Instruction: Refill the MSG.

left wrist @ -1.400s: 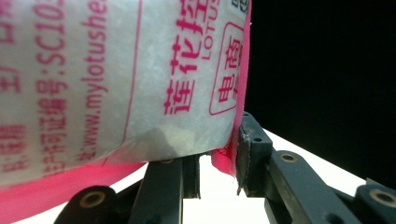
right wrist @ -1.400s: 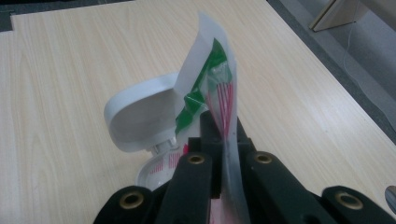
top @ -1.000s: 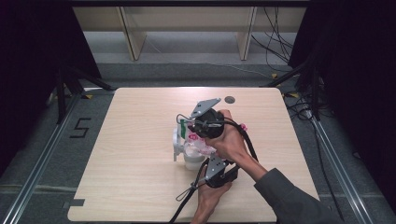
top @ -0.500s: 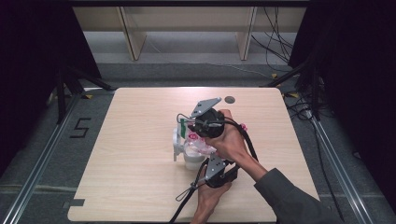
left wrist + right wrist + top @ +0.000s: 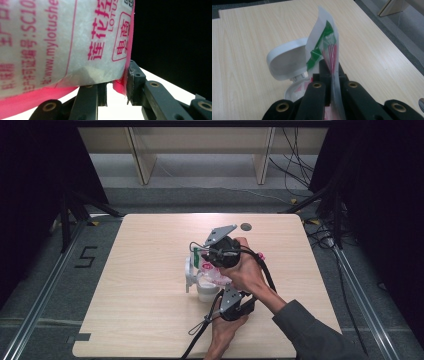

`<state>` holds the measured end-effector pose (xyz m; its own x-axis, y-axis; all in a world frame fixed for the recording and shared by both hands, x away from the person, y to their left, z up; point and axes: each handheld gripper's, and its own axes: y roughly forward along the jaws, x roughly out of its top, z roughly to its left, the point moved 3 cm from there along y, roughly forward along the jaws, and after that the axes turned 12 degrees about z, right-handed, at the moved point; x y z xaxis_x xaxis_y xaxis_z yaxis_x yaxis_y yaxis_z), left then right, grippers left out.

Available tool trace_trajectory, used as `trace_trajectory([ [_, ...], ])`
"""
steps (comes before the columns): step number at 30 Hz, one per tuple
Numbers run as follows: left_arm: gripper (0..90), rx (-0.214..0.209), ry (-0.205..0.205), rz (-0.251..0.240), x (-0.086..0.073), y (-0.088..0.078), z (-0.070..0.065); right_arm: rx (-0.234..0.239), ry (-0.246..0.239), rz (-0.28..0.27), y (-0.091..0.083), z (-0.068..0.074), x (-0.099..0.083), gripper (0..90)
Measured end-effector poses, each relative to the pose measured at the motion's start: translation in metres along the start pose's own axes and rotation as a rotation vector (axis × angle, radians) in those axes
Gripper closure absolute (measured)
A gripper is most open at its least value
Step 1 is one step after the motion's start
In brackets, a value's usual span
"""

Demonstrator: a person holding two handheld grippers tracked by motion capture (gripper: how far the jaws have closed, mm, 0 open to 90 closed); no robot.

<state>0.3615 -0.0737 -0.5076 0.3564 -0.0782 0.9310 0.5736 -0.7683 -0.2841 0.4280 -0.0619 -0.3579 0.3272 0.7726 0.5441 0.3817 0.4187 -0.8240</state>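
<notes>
While pinched at both ends above the middle of the table [image 5: 150,270], the plastic bag [image 5: 212,270] hangs just over a white container [image 5: 206,292] with its hinged lid [image 5: 287,60] flipped open. Right gripper [image 5: 331,75] clamped tight on the thin top edge near the green and red print; left gripper [image 5: 116,87] closed on the pink sealed corner at the bottom. Looks light, soft and crinkly, probably slick, so likely to slide or fold if gripped on the filled middle. Best held by the flat sealed seams, as now, where the film is doubled and stiffer. White grainy stuff showing through the clear film, maybe salt or sugar; cannot tell which. Cannot tell what is inside the container, hidden under the bag and hands.
</notes>
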Motion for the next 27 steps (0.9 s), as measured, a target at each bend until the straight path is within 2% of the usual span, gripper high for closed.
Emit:
trace_trajectory([
  [1,72.9,0.003,0.004,0.001,0.0002,-0.0004,0.0003,-0.017,-0.005,-0.007,-0.0004,-0.0015,0.0005,90.0],
  [3,72.8,0.001,0.003,0.004,-0.0002,-0.0002,0.0005,-0.002,0.011,-0.011,-0.001,-0.0005,0.0003,90.0],
  [6,72.8,-0.001,0.001,0.003,-0.0003,-0.0001,0.0,-0.012,0.003,0.009,0.0019,0.0011,-0.0001,90.0],
  [8,72.8,0.007,0.009,0.005,0.0,-0.0011,0.0012,0.006,0.002,0.007,0.0,0.0012,0.001,90.0],
  [10,72.9,0.003,0.003,0.005,0.0,-0.001,0.0017,-0.005,-0.002,-0.01,-0.0012,-0.001,0.0015,90.0],
  [13,72.8,0.001,0.002,0.001,-0.0001,0.0001,0.0005,-0.018,-0.02,0.006,0.0023,0.0003,0.0007,90.0],
  [16,72.8,0.001,0.009,0.012,0.0004,-0.0013,0.0019,-0.001,0.013,-0.018,-0.0014,0.0,0.0012,90.0],
  [18,72.8,0.0,0.0,0.003,-0.0005,0.0004,0.0002,-0.009,-0.007,-0.005,0.0007,0.0,0.0005,90.0],
  [20,72.7,0.001,0.004,0.002,0.0001,-0.0005,0.0003,-0.016,-0.007,0.008,0.001,0.0013,0.0001,90.0],
  [22,72.8,0.001,0.007,0.012,0.0001,-0.0015,0.0015,-0.002,0.005,-0.014,-0.0007,0.0011,0.0007,90.0],
  [26,72.8,0.004,0.007,0.009,0.0004,-0.0014,0.0015,-0.003,-0.007,0.001,0.0002,0.0018,0.0012,90.0],
  [27,72.8,0.003,0.008,0.01,0.0004,-0.0017,0.0019,-0.008,-0.006,-0.014,-0.0004,0.0003,0.0016,90.0],
])
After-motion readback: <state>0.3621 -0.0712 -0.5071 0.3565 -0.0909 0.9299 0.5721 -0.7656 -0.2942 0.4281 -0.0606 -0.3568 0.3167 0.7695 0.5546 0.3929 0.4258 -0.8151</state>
